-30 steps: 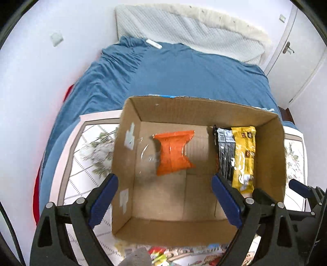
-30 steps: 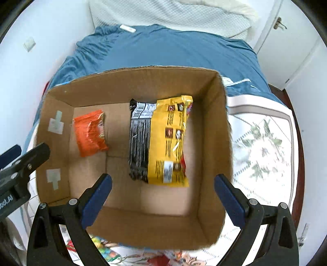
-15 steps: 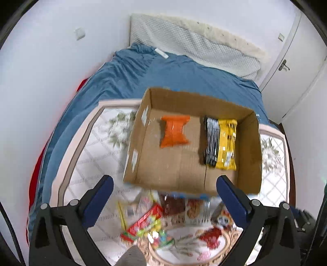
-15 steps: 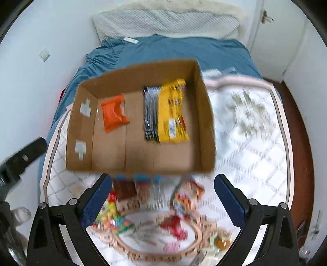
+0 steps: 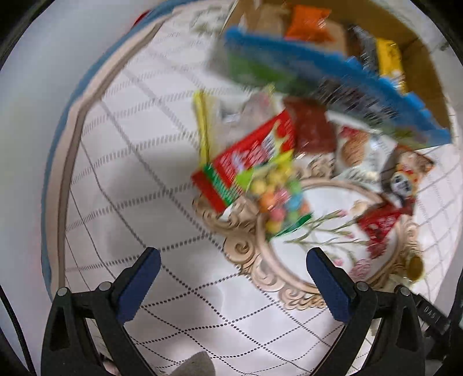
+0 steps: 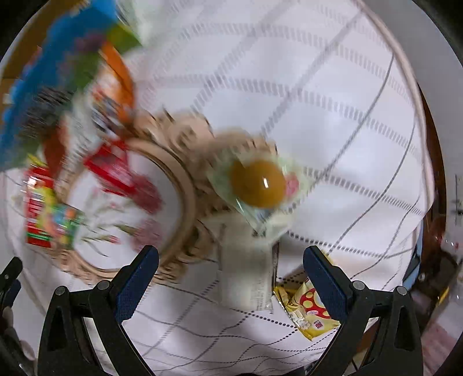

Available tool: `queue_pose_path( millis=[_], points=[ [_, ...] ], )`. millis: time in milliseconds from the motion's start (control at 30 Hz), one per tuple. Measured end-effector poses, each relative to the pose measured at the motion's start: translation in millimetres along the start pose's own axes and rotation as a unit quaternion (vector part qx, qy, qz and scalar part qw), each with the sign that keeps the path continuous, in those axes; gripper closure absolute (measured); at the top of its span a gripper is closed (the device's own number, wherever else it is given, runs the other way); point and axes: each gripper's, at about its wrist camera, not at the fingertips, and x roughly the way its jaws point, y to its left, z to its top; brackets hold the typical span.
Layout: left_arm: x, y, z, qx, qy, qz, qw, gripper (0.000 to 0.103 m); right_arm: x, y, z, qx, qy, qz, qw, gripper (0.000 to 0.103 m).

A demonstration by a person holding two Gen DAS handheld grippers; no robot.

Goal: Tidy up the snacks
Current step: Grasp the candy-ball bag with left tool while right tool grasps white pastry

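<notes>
Though blurred, snacks (image 5: 254, 162) readable on cloth (image 5: 121, 162); box (image 5: 416, 43) cut off at top. Left gripper (image 5: 233, 277) & right gripper (image 6: 231, 274) wide apart, nothing held.

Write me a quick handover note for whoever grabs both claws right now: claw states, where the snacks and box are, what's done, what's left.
Left claw: open, empty, over bare tablecloth short of the snack pile.
Right claw: open, empty, above a white packet, with the clear pack holding a brown round snack just beyond.
Cardboard box: at the far edge of the pile; inside are an orange packet and a yellow packet.
Loose on the cloth: red packet, candy-ball bag, yellow packet with red spots, several more.
Done: two or so packets boxed. Left: the loose pile. Views are blurred.
</notes>
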Motion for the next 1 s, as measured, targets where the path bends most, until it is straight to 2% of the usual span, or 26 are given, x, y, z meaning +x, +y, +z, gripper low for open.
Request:
queue_pose_path(
  millis=[100, 167, 233, 300, 367, 467, 633, 700, 733, 800, 833, 1000],
  points=[
    [16, 4, 3, -0.029, 0.024, -0.004, 0.9993, 0.000, 27, 0, -8, 0.004, 0.021, -0.010, 1.000, 0.006],
    [22, 5, 9, -0.049, 0.033, -0.010, 0.9982, 0.000, 43, 3, -14, 0.001, 0.033, -0.020, 0.999, 0.018],
    [28, 3, 17, -0.068, 0.044, -0.019, 0.9965, 0.000, 52, 7, -18, -0.001, 0.038, -0.034, 0.999, 0.024],
    [40, 0, 28, -0.096, 0.070, -0.040, 0.9921, 0.000, 56, 10, -21, -0.003, 0.027, -0.055, 0.998, 0.029],
    [58, -5, 42, -0.125, 0.096, -0.054, 0.9860, 0.000, 55, 13, -24, -0.001, 0.022, -0.056, 0.998, 0.040],
    [78, -14, 59, -0.143, 0.115, -0.053, 0.9816, 0.000, 50, 18, -26, 0.002, 0.025, -0.043, 0.999, 0.040],
    [101, -32, 82, -0.120, 0.118, -0.010, 0.9856, 0.001, 47, 27, -15, 0.013, 0.039, -0.037, 0.998, 0.040],
    [101, -37, 84, -0.111, 0.106, 0.008, 0.9882, 0.012, 49, 27, -13, 0.013, 0.044, -0.039, 0.998, 0.040],
    [100, -39, 83, -0.102, 0.098, 0.016, 0.9897, 0.023, 50, 27, -12, 0.012, 0.045, -0.039, 0.998, 0.040],
    [93, -46, 75, -0.070, 0.081, 0.017, 0.9942, 0.041, 49, 30, -13, 0.004, 0.047, -0.032, 0.998, 0.040],
    [91, -49, 69, -0.051, 0.076, 0.022, 0.9956, 0.044, 46, 27, 0, 0.000, 0.048, -0.028, 0.998, 0.040],
    [78, -54, 14, 0.040, 0.063, 0.038, 0.9965, 0.047, 42, 45, -19, -0.056, 0.048, -0.013, 0.997, 0.040]
  ],
)
